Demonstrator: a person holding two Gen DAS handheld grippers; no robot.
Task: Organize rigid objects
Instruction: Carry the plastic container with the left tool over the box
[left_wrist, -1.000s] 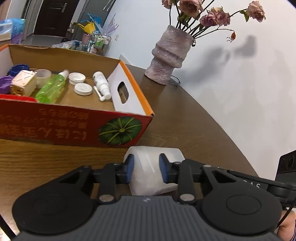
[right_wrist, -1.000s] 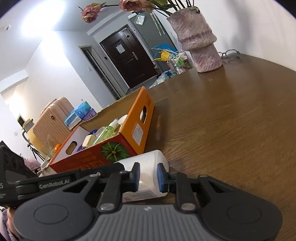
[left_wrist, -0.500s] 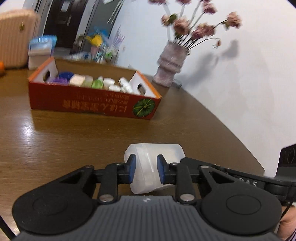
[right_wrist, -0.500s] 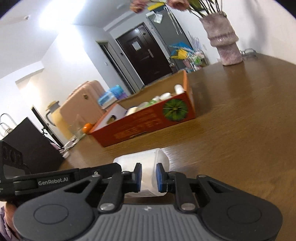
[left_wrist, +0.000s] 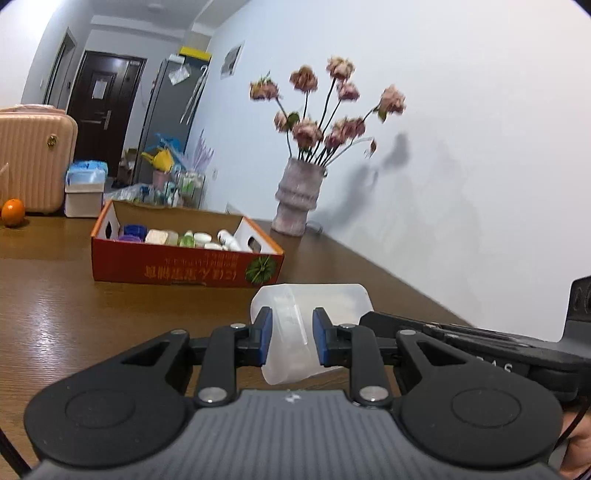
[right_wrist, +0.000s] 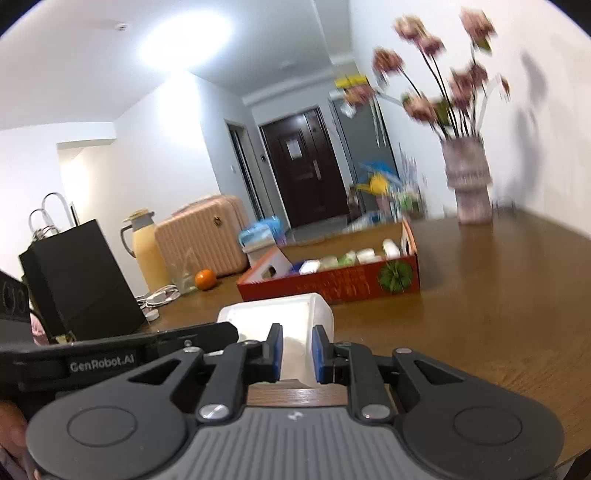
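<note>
Translucent plastic container (left_wrist: 310, 325) is being gripped from both ends — the left gripper (left_wrist: 291, 341) and right gripper (right_wrist: 297, 352) each pinching it with narrowed fingers above the wooden desk (left_wrist: 92, 317). Judging by this, a two-handed carry is underway, and the next move is calling for steady, matched travel toward the red cardboard box (left_wrist: 184, 267) — well apart, near the vase (left_wrist: 297, 195).

Each black gripper, left gripper (left_wrist: 291, 335) and right gripper (right_wrist: 297, 349), has blue-padded jaws, 2 silver screws, a ribbed grey body and white "GenRobot.AI" lettering.
</note>
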